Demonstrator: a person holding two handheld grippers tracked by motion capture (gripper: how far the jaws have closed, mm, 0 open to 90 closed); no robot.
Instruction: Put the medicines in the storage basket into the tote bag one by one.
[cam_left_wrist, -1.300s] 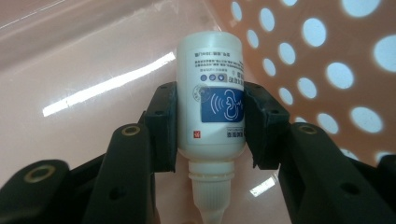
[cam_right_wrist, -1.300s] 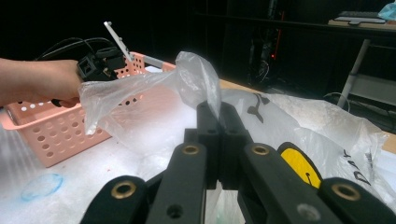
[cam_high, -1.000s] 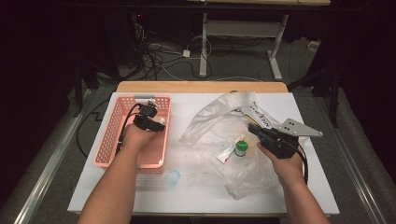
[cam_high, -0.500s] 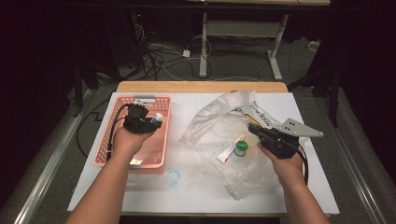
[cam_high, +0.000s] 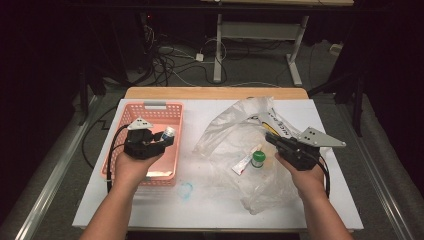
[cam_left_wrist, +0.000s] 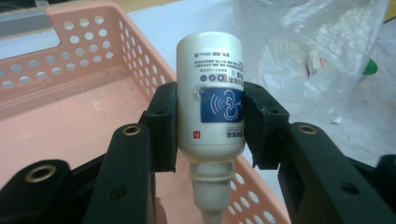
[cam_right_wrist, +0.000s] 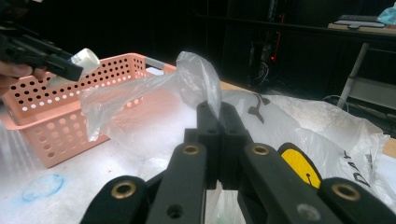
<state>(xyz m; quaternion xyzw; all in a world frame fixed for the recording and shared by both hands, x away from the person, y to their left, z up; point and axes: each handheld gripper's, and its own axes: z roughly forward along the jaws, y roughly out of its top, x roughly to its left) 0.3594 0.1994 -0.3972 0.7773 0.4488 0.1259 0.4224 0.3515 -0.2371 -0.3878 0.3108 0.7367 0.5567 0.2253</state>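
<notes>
**Carrying the bottle from the basket to the bag**

White plastic showed between the jaws of the left gripper: a small bottle with a blue label, clamped across its body by both pads, nozzle pointing back toward the hand. It hung above the pink basket, near the basket's right wall, with the clear plastic bag well apart to the right on the desk.

The right gripper had its jaws closed on a pinch of the bag's film, lifting that edge off the desk. Inside the bag lay a green-capped item and a small tube.

Done well, the step probably called for a firm squeeze on the smooth round bottle, so it could not slip or twist. Clearing the basket wall before crossing seemed wise. The right side would best hold the film high and taut, so the mouth gaped toward the incoming bottle.
</notes>
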